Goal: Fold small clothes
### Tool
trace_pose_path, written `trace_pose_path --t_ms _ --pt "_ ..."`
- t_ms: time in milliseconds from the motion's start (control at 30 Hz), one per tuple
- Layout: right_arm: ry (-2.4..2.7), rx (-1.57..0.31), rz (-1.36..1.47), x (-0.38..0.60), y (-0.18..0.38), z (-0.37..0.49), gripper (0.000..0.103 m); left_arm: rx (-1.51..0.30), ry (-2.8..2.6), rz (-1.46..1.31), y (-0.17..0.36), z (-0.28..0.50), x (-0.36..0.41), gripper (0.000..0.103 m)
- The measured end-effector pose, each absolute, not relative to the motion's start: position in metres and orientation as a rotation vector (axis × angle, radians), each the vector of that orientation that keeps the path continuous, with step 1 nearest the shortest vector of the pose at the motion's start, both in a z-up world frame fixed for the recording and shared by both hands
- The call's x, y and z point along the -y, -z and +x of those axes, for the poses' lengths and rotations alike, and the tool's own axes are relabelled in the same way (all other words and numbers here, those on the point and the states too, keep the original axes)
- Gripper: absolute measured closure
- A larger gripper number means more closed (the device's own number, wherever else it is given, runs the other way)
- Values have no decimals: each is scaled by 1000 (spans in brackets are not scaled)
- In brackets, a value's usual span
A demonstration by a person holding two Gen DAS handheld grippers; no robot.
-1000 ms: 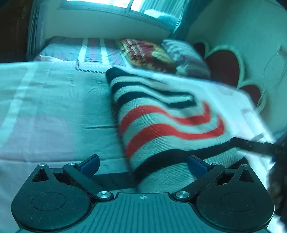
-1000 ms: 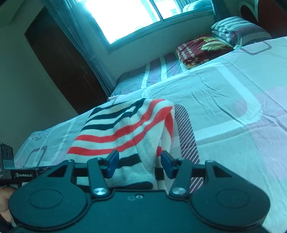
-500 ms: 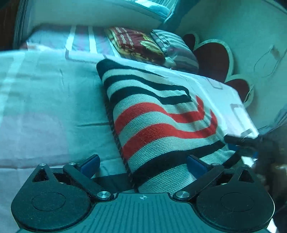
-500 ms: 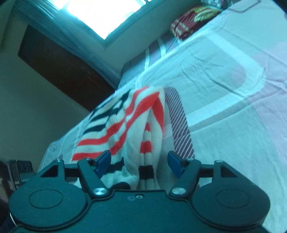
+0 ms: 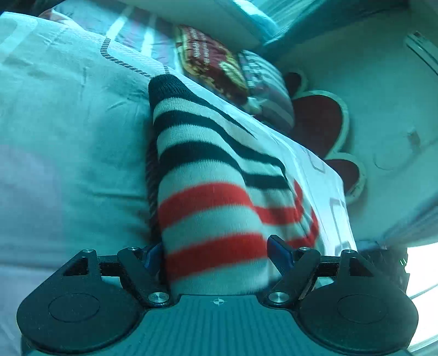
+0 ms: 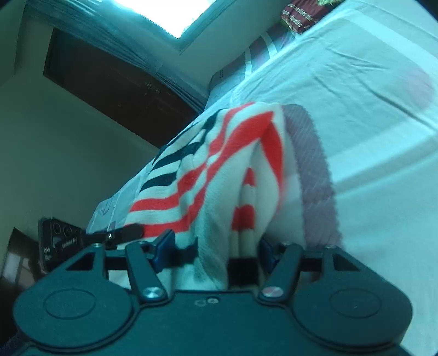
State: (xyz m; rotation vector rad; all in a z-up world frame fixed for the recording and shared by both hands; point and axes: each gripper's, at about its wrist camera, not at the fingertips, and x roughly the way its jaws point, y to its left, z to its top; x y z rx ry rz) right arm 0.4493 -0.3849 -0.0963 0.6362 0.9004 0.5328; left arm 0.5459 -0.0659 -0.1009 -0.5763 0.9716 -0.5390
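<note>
A small knitted garment with white, black and red stripes lies on the bed, its near end lifted. My left gripper has its jaws apart with the garment's near end bunched between the blue pads. My right gripper also has its jaws apart, and a folded edge of the same garment hangs between its pads. The left gripper's finger shows at the left of the right wrist view. Whether either pair of pads presses the cloth is hidden.
The pale bedsheet spreads to the left. Pillows and a red scalloped headboard stand at the bed's far end. A dark door and a window lie beyond the bed.
Both grippers have tilted and come closer to the garment. Its near end has risen and bunched up between the jaws. The left gripper's jaws have narrowed somewhat.
</note>
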Motion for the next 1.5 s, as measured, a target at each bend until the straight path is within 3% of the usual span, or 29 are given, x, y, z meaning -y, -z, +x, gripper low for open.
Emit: trace_pose_path --t_ms 67,133,267,333,400,467,667,1100,1500 --pt "-537 -916 584 383 93 449 49 -994 544 -493 96 546 70 35" --pt "-539 -926 614 395 94 446 57 -991 558 -468 96 540 67 35" --pt "-524 -901 686 394 103 452 53 -956 540 -441 96 539 84 27" --pt "-490 -883 633 380 98 455 56 -937 510 -349 89 537 96 29" --pt "-462 -872 534 368 90 452 62 -908 489 -226 79 532 108 40" --pt "-441 -850 471 359 79 445 66 -880 470 -146 68 526 119 46" --pt "-427 -777 349 332 40 425 68 -819 457 10 34 508 132 50" --pt "-463 -640 306 270 -21 334 68 -735 422 70 -51 434 66 50" --pt "-596 -698 352 144 -1 284 68 -789 288 61 -30 348 -68 50"
